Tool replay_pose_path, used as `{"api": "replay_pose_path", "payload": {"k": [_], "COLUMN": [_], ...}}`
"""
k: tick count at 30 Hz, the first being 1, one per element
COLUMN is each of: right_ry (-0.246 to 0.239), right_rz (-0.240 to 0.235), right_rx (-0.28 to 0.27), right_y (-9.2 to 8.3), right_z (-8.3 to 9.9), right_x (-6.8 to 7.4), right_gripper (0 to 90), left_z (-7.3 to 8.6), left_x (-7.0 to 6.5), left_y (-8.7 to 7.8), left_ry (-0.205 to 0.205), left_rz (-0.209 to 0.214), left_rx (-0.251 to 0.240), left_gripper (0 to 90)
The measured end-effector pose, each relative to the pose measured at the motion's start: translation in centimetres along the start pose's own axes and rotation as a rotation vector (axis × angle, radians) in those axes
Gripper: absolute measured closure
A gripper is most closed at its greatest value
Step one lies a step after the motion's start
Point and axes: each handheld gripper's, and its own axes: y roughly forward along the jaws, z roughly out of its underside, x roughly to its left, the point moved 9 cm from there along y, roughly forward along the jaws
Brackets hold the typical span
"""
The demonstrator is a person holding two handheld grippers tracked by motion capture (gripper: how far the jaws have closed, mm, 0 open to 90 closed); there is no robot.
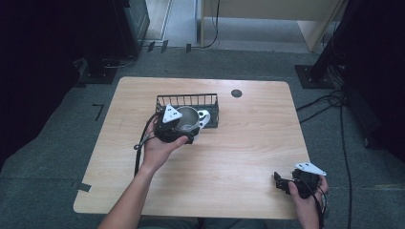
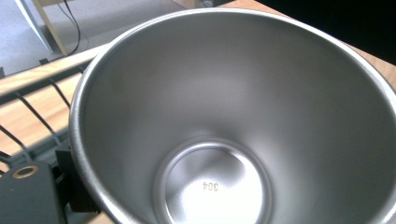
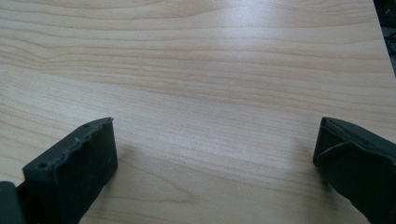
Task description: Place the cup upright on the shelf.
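Left gripper (image 1: 184,136): clamped on a steel cup (image 1: 187,120) at the front edge of a black wire basket (image 1: 187,101), near the table's (image 1: 248,157) far middle | cup (image 2: 233,121): empty (base stamped 304) | right gripper (image 1: 282,183): near the table's front right corner, jaws wide apart over bare wood (image 3: 210,70)

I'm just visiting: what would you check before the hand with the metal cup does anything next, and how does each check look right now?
1. Left gripper has the steel cup in its grip: ok, judging by the cup rim at its jaw.
2. Cup empty: ok, bare bottom stamped 304.
3. Cup clear of the wire basket: cannot tell, they overlap.
4. Right gripper out of the way: ok, at the table's near right corner.
5. Right gripper free: ok, jaws apart over bare wood.
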Motion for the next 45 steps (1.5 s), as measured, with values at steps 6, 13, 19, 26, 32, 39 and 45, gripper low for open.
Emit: {"api": "replay_pose_path", "payload": {"k": [6,13,19,26,32,39,45], "right_ry": [0.000,0.001,0.000,0.000,0.000,0.000,0.000], "right_rz": [0.000,-0.001,0.000,0.000,0.000,0.000,0.000], "right_rx": [0.000,0.001,0.000,0.000,0.000,0.000,0.000], "right_y": [0.0,0.0,0.0,0.0,0.0,0.0,0.0], "right_z": [0.0,0.0,0.0,0.0,0.0,0.0,0.0], "right_x": [0.0,0.0,0.0,0.0,0.0,0.0,0.0], "right_gripper": [0.0,0.0,0.0,0.0,0.0,0.0,0.0], "left_z": [-1.9,-3.5,-4.5,-5.2,-5.2,-4.4,-3.2], "left_x": [1.5,3.4,4.6,6.6,8.0,9.0,9.2], "left_y": [0.1,1.1,1.7,2.8,3.8,5.2,6.7], "left_ry": [0.002,-0.006,-0.001,0.002,-0.002,0.016,0.037], "left_rz": [-0.006,-0.008,-0.019,-0.033,-0.057,-0.060,-0.044], "left_rx": [-0.020,-0.027,-0.026,-0.015,-0.006,0.021,0.068], "left_gripper": [8.1,8.1,8.1,8.1,8.0,8.0,8.0]}}
